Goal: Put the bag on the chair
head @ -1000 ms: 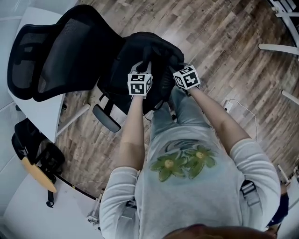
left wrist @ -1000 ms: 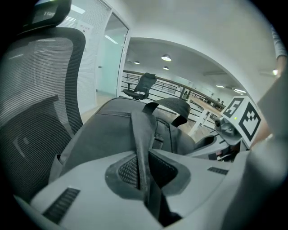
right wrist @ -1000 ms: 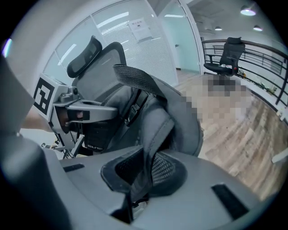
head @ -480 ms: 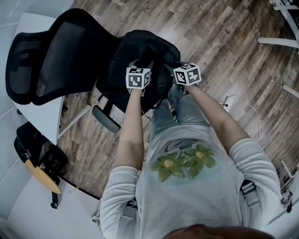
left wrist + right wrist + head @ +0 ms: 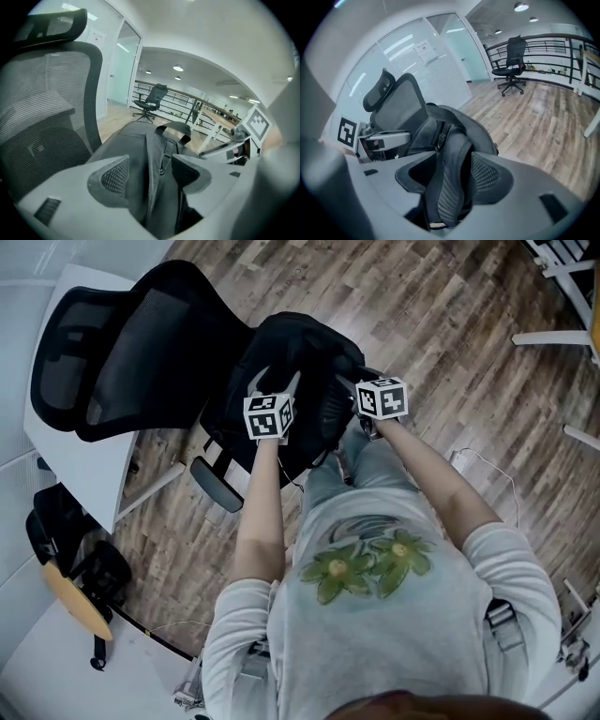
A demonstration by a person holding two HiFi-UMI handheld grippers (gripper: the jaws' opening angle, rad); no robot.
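Observation:
The black backpack (image 5: pixel 300 343) rests on the seat of the black mesh office chair (image 5: pixel 131 352), leaning toward its backrest. My left gripper (image 5: pixel 275 382) is at the bag's near side. Its jaws are opening, and a seam of the bag (image 5: pixel 140 140) runs between the pads (image 5: pixel 115 173) without being pressed. My right gripper (image 5: pixel 343 381) is at the bag's right side. Its jaws are opening too, with a padded shoulder strap (image 5: pixel 450 192) standing loosely between them. The seat is hidden under the bag.
A white desk (image 5: pixel 75 465) stands left of the chair, with a second dark chair and a yellow board (image 5: pixel 70 601) below it. White furniture legs (image 5: pixel 553 334) stand on the wood floor at the right. A cable (image 5: pixel 487 456) lies near my right arm.
Both grippers have drawn back a little toward me. The bag has stayed on the chair seat.

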